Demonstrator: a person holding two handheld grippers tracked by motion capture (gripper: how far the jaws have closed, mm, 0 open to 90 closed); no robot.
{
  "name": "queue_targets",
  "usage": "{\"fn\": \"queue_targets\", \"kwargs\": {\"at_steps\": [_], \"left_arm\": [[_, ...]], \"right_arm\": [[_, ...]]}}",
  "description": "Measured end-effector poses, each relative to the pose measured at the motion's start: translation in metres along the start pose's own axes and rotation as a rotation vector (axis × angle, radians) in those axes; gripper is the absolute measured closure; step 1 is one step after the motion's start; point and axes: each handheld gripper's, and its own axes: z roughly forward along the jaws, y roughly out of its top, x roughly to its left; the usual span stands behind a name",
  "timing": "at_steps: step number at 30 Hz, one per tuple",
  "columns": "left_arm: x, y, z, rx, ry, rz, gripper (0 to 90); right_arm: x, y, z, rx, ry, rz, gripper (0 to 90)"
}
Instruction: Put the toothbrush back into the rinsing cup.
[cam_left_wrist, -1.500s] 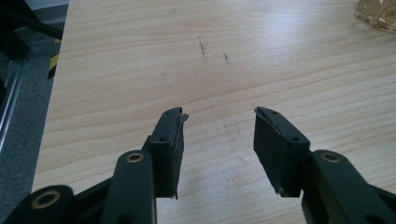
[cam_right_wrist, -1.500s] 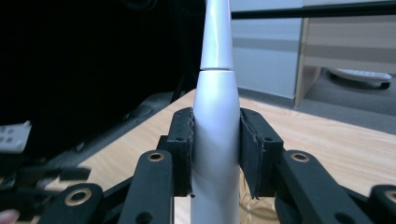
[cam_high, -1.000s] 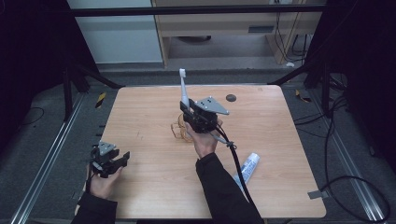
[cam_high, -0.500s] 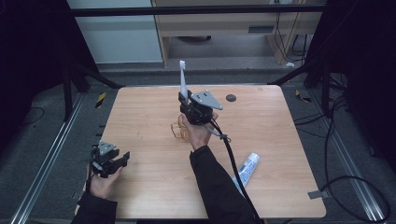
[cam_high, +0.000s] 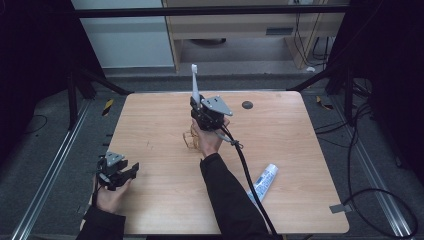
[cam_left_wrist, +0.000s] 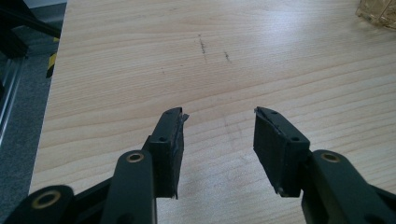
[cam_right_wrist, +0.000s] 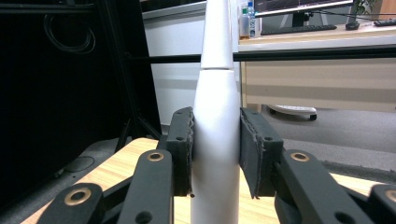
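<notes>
High view shows the right gripper (cam_high: 196, 107) clamped on a white plastic toothbrush (cam_high: 194, 82), upright just above the clear glass cup (cam_high: 190, 139) mid-table. To seat it well, I judge: keep it vertical, lower it centred into the cup. Left gripper (cam_high: 117, 171), well left of the cup, hangs open-jawed and empty.

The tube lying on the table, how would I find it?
Start at the wooden table and look at its near right part. The white and blue tube lies flat there, right of the person's right sleeve, with nothing else lying near it.

I'm working in a lab or office: a wooden table (cam_high: 280, 150) inside a black metal frame (cam_high: 200, 10), cables (cam_high: 360, 165) across grey carpet, a desk with monitor (cam_right_wrist: 299, 5) and keyboard (cam_right_wrist: 299, 30) behind.
</notes>
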Motion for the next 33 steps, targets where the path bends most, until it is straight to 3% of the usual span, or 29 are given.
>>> {"fn": "queue_targets", "kwargs": {"at_steps": [9, 33], "left_arm": [[0.0, 0.0, 0.0, 0.0, 0.0, 0.0, 52.0], [0.0, 0.0, 0.0, -0.001, 0.001, 0.001, 52.0]], "right_arm": [[0.002, -0.01, 0.008, 0.029, -0.002, -0.025, 66.9], [0.006, -0.041, 0.012, 0.121, -0.008, -0.037, 66.8]]}}
